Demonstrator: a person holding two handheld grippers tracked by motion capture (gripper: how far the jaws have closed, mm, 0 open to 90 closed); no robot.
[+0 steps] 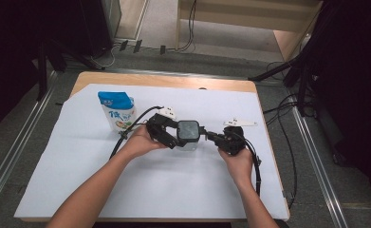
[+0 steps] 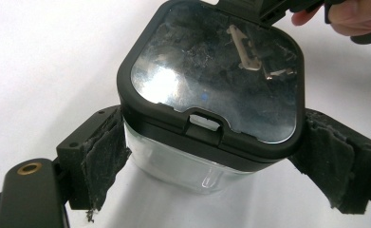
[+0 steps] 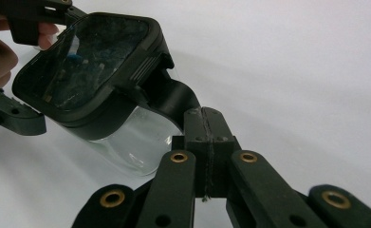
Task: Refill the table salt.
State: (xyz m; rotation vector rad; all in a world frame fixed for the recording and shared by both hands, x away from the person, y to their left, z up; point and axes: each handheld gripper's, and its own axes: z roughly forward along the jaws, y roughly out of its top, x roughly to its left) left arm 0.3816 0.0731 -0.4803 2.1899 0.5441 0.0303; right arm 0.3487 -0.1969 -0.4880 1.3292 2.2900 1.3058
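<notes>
A recording lab or test studio — not a home. The wooden table [image 1: 166, 80] under a white sheet [image 1: 164, 180] is the landmark: black curtains [image 1: 349, 71] hang on both sides, metal floor rails [image 1: 12, 152] flank it, and loose cables [image 1: 287, 142] trail right of it and behind.

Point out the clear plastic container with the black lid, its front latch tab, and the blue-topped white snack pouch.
Clear plastic container with black lid [image 2: 216, 71]: left gripper view, lid window.
Front latch tab [image 2: 204, 124]: left gripper view, tab centre.
Blue-topped white snack pouch [image 1: 118, 115]: high view, printed front.
</notes>
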